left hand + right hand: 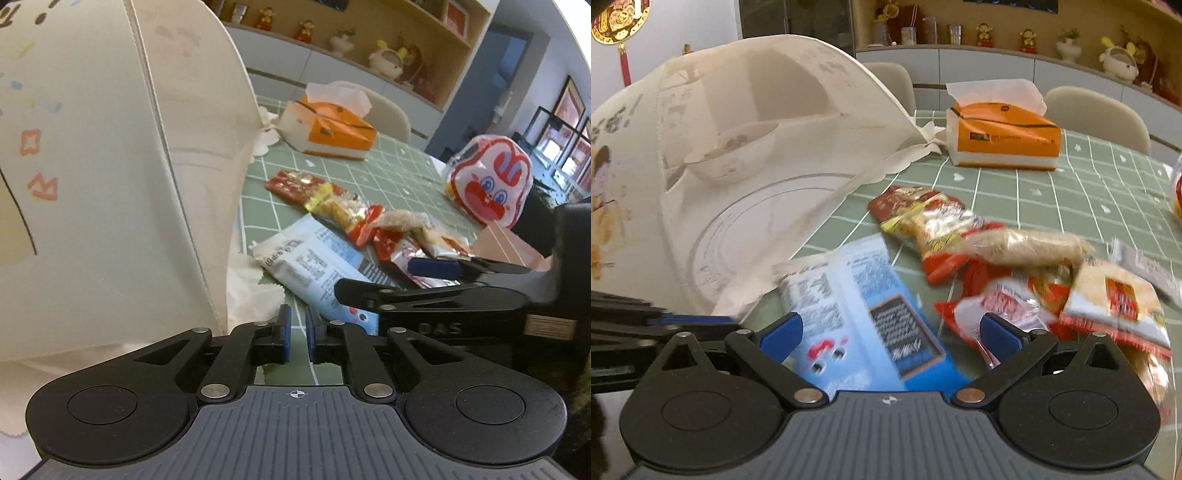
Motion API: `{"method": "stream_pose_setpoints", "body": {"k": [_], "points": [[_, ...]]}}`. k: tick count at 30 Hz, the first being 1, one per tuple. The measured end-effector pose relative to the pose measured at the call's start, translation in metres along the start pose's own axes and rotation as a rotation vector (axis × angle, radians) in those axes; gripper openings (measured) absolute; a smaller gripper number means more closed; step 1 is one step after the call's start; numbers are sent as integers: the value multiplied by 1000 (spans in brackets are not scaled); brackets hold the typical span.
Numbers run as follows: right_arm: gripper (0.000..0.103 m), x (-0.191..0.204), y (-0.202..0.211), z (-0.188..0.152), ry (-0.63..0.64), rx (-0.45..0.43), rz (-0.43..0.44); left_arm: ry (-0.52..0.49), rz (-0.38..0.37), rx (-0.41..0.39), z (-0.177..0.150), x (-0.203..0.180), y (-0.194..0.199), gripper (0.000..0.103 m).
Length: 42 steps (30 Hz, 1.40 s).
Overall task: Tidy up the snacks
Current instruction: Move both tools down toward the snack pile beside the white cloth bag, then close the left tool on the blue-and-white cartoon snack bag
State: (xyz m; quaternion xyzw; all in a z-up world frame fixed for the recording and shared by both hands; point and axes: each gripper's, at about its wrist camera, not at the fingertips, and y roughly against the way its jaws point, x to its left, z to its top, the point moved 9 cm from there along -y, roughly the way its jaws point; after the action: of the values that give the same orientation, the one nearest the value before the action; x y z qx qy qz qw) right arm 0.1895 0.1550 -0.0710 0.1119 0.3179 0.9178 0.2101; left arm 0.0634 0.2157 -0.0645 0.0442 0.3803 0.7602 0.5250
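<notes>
Several snack packets lie in a loose pile on the green checked tablecloth [1071, 184]. A blue and white packet [864, 295] lies nearest, also in the left wrist view [314, 266]. Red and yellow packets [931, 218] and a rice-cracker packet [1115, 295] lie beside it. My right gripper [890, 332] is open, its jaws over the blue and white packet, touching nothing that I can see. My left gripper [298, 332] is shut and empty, low over the table next to the mesh cover. The right gripper's fingers [436, 267] show in the left view, over the packets.
A cream mesh food cover [738, 147] stands tilted at the left over a bowl [731, 151] and a glass plate [768, 229]. An orange tissue box [1001, 136] sits at the back. A red and white rabbit-face bag [487, 181] stands at the right. Chairs and shelves lie beyond.
</notes>
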Motion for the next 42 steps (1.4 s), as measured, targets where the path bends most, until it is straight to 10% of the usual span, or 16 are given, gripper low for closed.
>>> {"method": "stream_pose_setpoints", "body": {"k": [19, 24, 42], "points": [[79, 1, 67, -62, -87, 44, -2, -2, -69, 1, -1, -10, -1, 11], [49, -22, 123, -100, -156, 7, -44, -69, -118, 40, -12, -31, -13, 11], [66, -81, 151, -129, -285, -93, -217, -88, -185, 175, -40, -91, -16, 12]]}}
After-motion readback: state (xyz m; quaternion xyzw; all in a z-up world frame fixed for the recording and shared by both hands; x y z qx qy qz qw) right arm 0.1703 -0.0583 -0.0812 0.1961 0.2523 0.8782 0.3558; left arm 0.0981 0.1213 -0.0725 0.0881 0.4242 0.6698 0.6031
